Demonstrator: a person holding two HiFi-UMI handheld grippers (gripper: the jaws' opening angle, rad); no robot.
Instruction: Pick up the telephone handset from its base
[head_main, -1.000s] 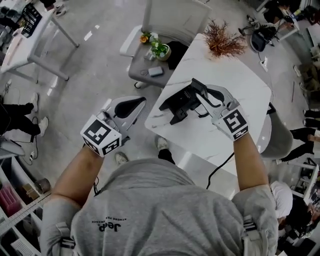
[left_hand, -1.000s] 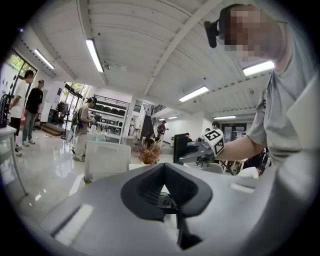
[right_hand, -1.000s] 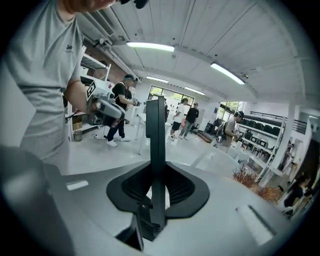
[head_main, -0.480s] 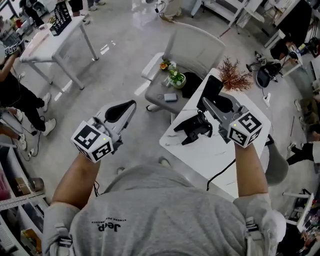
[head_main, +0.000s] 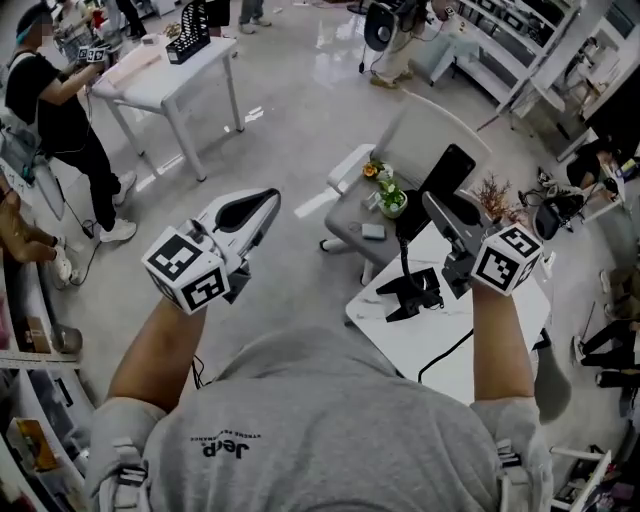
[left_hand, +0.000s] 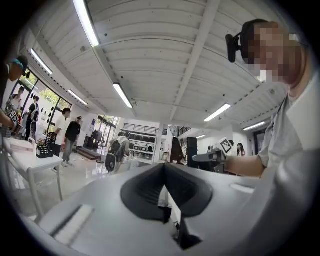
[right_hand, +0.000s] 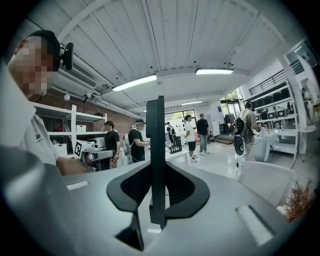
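Note:
The telephone handset (head_main: 446, 178), a flat black slab, is held up above the white table (head_main: 455, 335). My right gripper (head_main: 434, 207) is shut on its lower end. In the right gripper view the handset (right_hand: 155, 150) stands edge-on between the pads. Its black base (head_main: 410, 292) sits on the table below, and a thin cord (head_main: 403, 258) runs up from it toward the handset. My left gripper (head_main: 270, 199) is raised at the left over the floor, away from the table. Its jaws are shut with nothing between them, as the left gripper view (left_hand: 165, 175) also shows.
A grey chair (head_main: 425, 135) stands behind the table, with a small potted plant (head_main: 390, 200) and a grey box (head_main: 372, 231) on its seat. A dried reddish plant (head_main: 494, 192) stands at the table's far corner. A white desk (head_main: 165, 75) and people (head_main: 60, 110) are at the far left.
Both grippers have risen. The right one has lifted the handset off its base and clear of the table. The head view has tilted up toward the room.

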